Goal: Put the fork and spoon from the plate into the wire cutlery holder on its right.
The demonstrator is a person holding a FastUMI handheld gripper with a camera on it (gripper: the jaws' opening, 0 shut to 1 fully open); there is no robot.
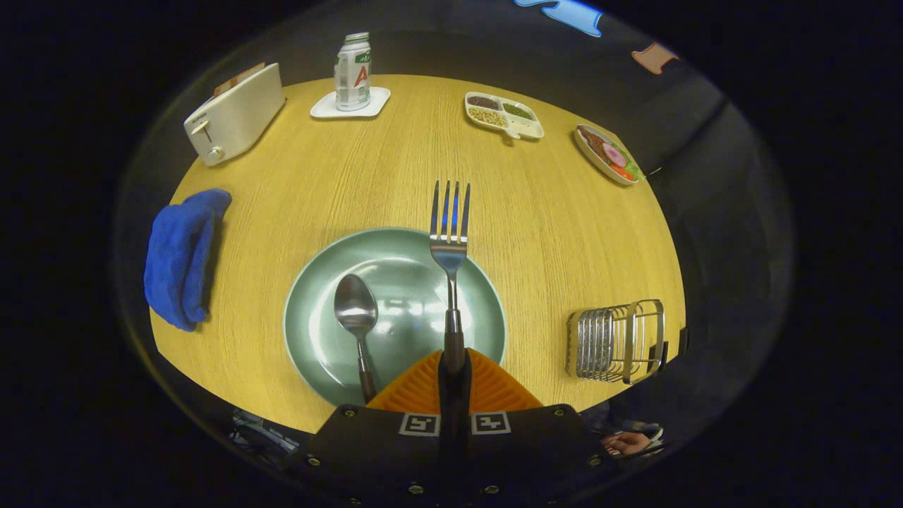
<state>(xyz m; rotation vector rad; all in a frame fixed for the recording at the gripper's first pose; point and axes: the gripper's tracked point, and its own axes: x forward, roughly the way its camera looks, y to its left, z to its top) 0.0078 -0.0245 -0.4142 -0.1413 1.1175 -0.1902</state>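
Note:
My gripper [453,381] is shut on the dark handle of the fork [449,240], which sticks straight out ahead of the fingers, raised above the green plate [317,346], its tines reaching past the plate's far rim. The spoon [356,314] lies in the plate to the left of the fork, bowl pointing away from me, handle running back toward the fingers. The wire cutlery holder [617,342] stands on the table to the right of the plate, near the table's front edge.
A blue cloth [182,257] lies left of the plate. Across the table's far side stand a white toaster [233,113], a can on a white coaster [353,74], a divided snack dish [502,115] and a plate of food [608,154]. A hand [626,442] shows below the table edge.

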